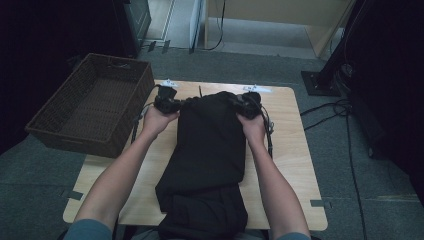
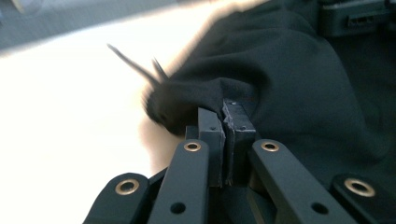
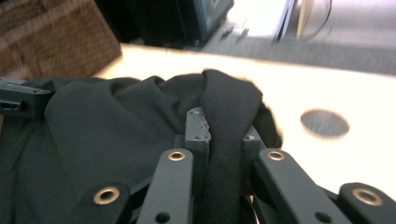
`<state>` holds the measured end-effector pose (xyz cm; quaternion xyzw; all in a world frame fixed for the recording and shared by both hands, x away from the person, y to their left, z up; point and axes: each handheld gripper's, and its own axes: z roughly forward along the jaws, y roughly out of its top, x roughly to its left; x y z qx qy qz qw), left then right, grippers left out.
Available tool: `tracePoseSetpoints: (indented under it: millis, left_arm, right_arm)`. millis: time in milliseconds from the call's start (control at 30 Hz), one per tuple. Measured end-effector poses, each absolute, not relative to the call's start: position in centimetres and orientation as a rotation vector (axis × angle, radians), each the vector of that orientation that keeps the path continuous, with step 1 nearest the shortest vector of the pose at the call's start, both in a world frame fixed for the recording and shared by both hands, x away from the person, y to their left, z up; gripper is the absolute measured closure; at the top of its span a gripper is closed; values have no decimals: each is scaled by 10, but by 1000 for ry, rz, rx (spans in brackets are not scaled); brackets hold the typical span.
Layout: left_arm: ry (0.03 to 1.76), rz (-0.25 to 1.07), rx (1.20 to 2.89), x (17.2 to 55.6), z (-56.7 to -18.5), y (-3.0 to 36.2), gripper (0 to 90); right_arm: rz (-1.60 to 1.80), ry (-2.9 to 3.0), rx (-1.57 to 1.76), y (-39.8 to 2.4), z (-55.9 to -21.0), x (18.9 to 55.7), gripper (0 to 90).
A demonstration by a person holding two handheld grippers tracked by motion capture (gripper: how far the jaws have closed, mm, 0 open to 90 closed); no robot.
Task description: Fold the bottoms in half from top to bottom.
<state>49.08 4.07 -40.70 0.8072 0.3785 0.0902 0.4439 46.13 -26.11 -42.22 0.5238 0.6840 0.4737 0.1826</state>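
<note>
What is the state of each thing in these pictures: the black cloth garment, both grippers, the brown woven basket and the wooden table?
Black cloth garment: lies lengthwise on the table, far edge pinched at both corners, near end hanging over the table's near edge.
Left gripper: shut on the garment's corner.
Right gripper: shut on a fold of the garment.
Brown woven basket: empty, upright, beside the table's left edge.
Light wooden table: bears the garment.
</note>
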Motion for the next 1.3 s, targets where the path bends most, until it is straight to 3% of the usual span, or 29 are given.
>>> tracePoseSetpoints:
  millis: [167,400,767,900,1133,1300]
  left_arm:
    - [924,246,1988,485,-403,48,872]
    - [856,227,2033,443,-412,57,871]
    - [773,121,2100,377,-449,67,865]
    - [749,71,2162,360,-468,62,863]
    - [732,50,2250,356,-493,50,859]
    - [768,81,2258,375,-498,45,857]
  right_arm:
    - [1352,1898,1480,-256,-404,467,799]
    - [1341,1997,1429,-251,-414,435,797]
    - [1311,2212,1396,-253,-456,356,757]
    - [1251,2290,1380,-253,-481,336,780]
    - [1146,2360,1384,-252,-510,330,784]
    - [1140,2326,1362,-253,-512,351,775]
